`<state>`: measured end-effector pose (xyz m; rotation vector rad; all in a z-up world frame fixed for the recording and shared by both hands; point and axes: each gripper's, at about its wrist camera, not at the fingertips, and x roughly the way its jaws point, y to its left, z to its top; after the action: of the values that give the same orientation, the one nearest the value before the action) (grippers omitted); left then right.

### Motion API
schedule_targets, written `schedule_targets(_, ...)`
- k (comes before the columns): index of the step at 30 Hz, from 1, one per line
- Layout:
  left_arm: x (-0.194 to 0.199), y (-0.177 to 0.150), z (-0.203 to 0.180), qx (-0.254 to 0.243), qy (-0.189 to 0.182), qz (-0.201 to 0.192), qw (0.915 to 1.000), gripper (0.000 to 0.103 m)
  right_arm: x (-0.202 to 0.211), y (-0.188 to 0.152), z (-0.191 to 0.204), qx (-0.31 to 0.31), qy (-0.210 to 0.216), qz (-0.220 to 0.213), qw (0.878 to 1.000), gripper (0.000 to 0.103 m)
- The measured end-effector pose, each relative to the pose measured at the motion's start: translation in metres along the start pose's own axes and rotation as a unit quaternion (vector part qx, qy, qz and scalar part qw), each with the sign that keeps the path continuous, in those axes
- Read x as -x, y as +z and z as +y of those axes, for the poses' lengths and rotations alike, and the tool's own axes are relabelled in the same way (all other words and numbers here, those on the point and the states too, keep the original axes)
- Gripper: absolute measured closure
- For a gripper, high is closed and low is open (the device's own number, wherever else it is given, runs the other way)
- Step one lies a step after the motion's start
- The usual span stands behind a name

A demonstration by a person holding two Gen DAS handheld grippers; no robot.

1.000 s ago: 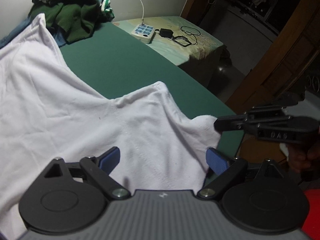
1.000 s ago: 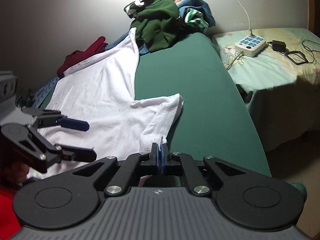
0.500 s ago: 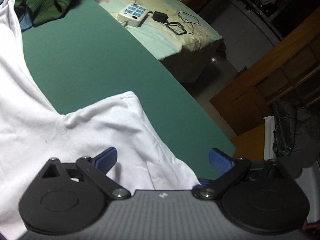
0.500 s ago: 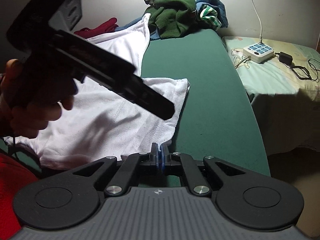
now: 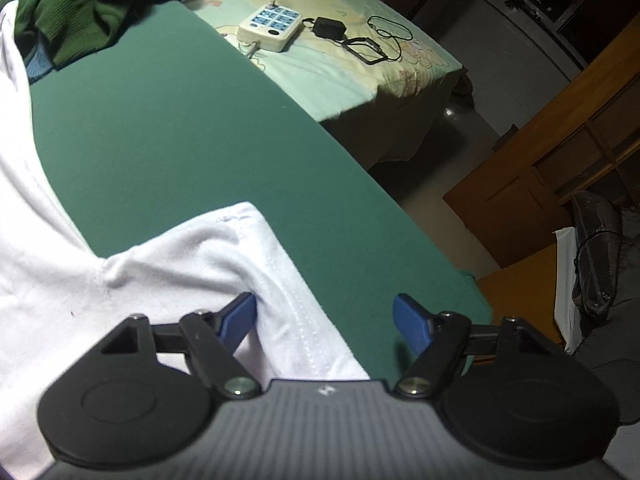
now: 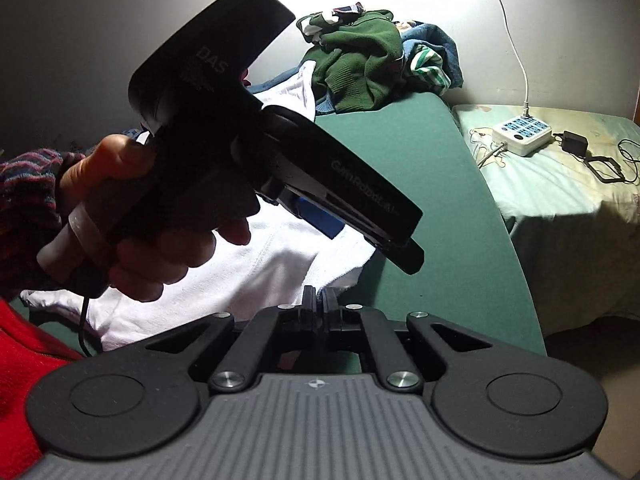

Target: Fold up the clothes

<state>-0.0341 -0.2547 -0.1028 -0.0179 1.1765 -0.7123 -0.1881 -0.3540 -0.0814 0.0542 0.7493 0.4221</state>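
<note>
A white shirt (image 5: 48,280) lies spread on the green surface (image 5: 180,128). One of its sleeves (image 5: 256,248) points toward the surface's right edge. My left gripper (image 5: 326,316) is open and low over this sleeve, with the stitched hem running between its blue pads (image 5: 240,316). In the right wrist view a hand (image 6: 160,248) holds the left tool across the white shirt (image 6: 248,276), hiding much of it. My right gripper (image 6: 320,296) is shut on the shirt's near edge, where the cloth bunches up to its tips.
A heap of green and blue clothes (image 6: 360,64) sits at the far end of the surface. To the right a lower bed (image 5: 360,80) carries a white power strip (image 5: 270,28) and black cables. A wooden cabinet (image 5: 560,160) and a dark bag (image 5: 596,248) stand beyond.
My left gripper has swung across toward the right sleeve and come down close over its hem, still open. The right gripper stays shut at the shirt's near edge.
</note>
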Motion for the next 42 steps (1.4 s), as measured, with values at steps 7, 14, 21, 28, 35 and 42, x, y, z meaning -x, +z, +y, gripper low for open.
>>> schedule_targets(7, 0.003, -0.008, 0.000, -0.001, -0.011, -0.008, 0.9999, 0.044, -0.006, 0.004, 0.013, 0.019, 0.015, -0.005, 1.000, 0.100)
schedule_targets(14, 0.008, -0.017, 0.021, 0.026, -0.033, -0.035, 0.9985, 0.079, -0.015, 0.011, 0.024, 0.034, 0.026, -0.013, 0.999, 0.100)
schedule_targets(21, 0.012, -0.028, 0.052, 0.085, -0.076, -0.049, 0.9922, 0.103, -0.017, 0.011, 0.025, 0.036, 0.037, 0.005, 0.999, 0.086)
schedule_targets(28, 0.010, -0.033, 0.072, 0.138, -0.123, -0.045, 0.9817, 0.103, -0.010, 0.007, -0.022, -0.121, 0.027, 0.008, 0.992, 0.080)
schedule_targets(35, 0.009, -0.034, 0.077, 0.146, -0.145, -0.042, 0.9777, 0.103, -0.042, 0.003, -0.058, -0.273, 0.048, 0.019, 0.961, 0.078)
schedule_targets(42, 0.022, -0.036, 0.065, 0.092, -0.134, -0.058, 0.9851, 0.059, -0.075, 0.019, -0.089, -0.376, 0.066, 0.014, 0.924, 0.070)
